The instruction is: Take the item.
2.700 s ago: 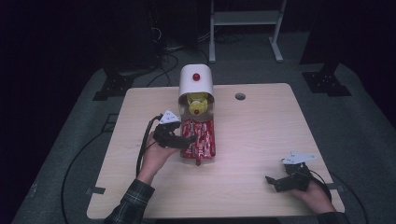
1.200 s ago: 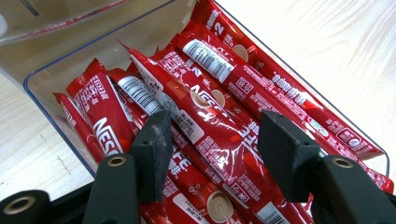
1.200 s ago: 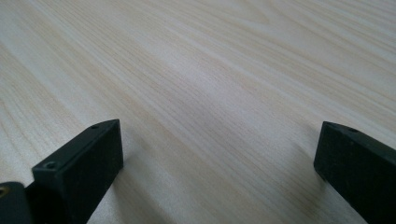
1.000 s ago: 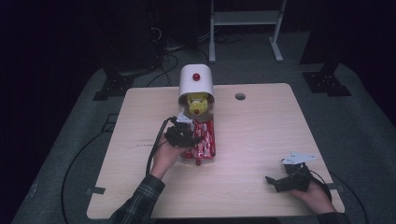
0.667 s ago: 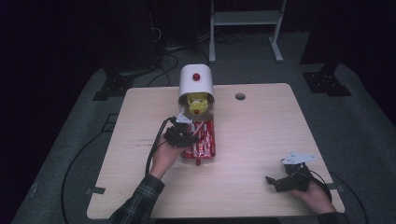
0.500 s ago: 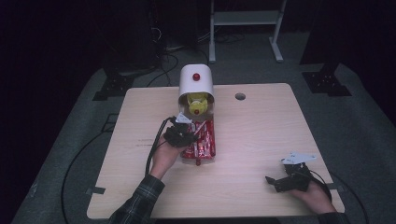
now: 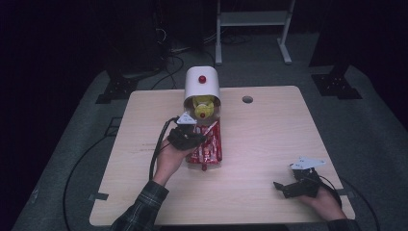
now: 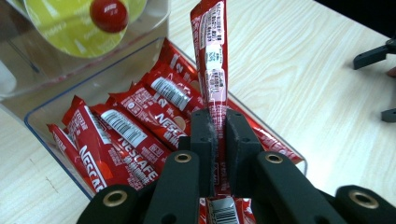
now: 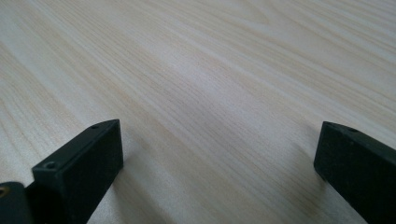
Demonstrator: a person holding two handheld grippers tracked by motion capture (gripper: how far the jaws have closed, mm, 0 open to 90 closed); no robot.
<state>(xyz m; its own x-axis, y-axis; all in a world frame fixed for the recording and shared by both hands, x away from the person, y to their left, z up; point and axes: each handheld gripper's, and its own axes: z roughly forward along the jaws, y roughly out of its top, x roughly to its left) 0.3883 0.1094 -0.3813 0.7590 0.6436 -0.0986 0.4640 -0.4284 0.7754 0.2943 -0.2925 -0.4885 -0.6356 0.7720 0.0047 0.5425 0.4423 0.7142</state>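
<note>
Left gripper view first: my left gripper (image 8: 218, 135), jaws just closing, pinches one red Nescafé stick (image 8: 212, 60) upright above the clear tray (image 8: 93, 91) of sticks; beyond, my right gripper (image 7: 293, 185) rests gaping on the table (image 7: 269, 130).

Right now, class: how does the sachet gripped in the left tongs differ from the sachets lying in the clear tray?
The gripped sachet stands upright, pinched by the left tongs; the tray sachets lie flat, untouched. It rises above the clear tray; they rest inside. All are red sticks.
</note>
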